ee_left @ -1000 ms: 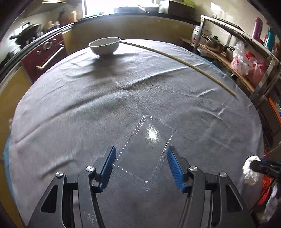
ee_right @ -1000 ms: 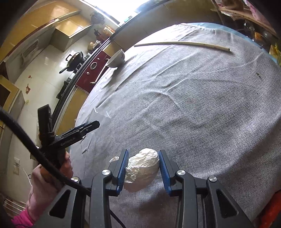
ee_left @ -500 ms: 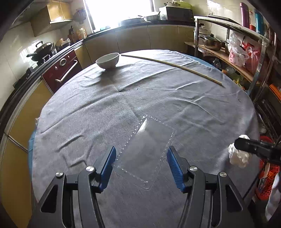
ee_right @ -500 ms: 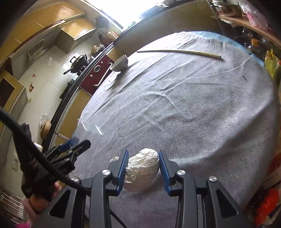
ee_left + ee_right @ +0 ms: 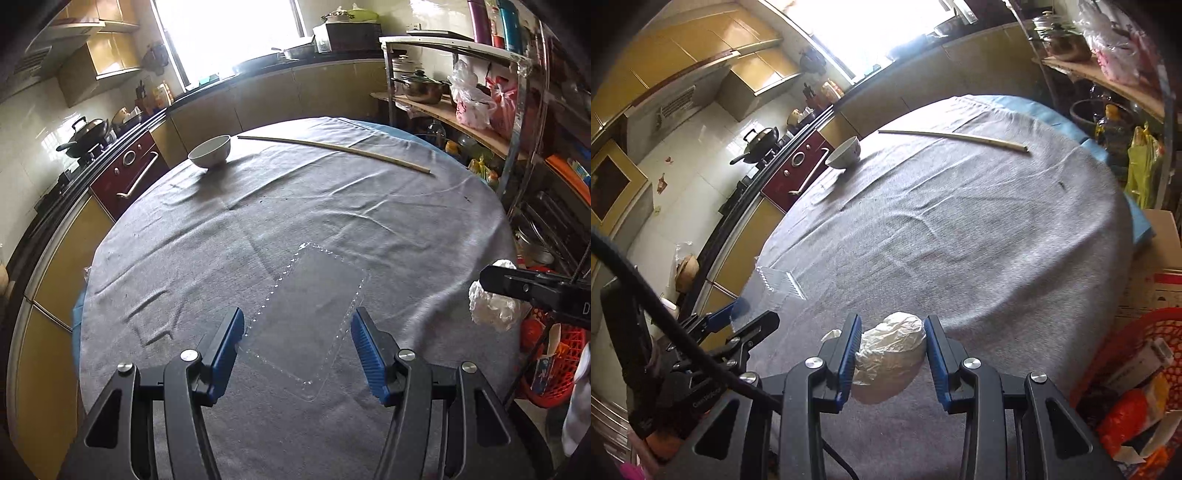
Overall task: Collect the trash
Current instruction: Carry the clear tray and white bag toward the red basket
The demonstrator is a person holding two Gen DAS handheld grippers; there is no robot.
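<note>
While left tongs point(image 5: 295, 347) clamp clear plastic lid point(image 5: 306, 317), right tongs point(image 5: 891, 350) clamp crumpled white wrapper point(image 5: 892, 350), above grey tablecloth point(image 5: 332, 206)

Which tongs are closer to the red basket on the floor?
Right. The right tongs, squeezing the crumpled white bag, are at the table edge beside the red basket. The left tongs, gripping the clear plastic lid, are further away.
</note>
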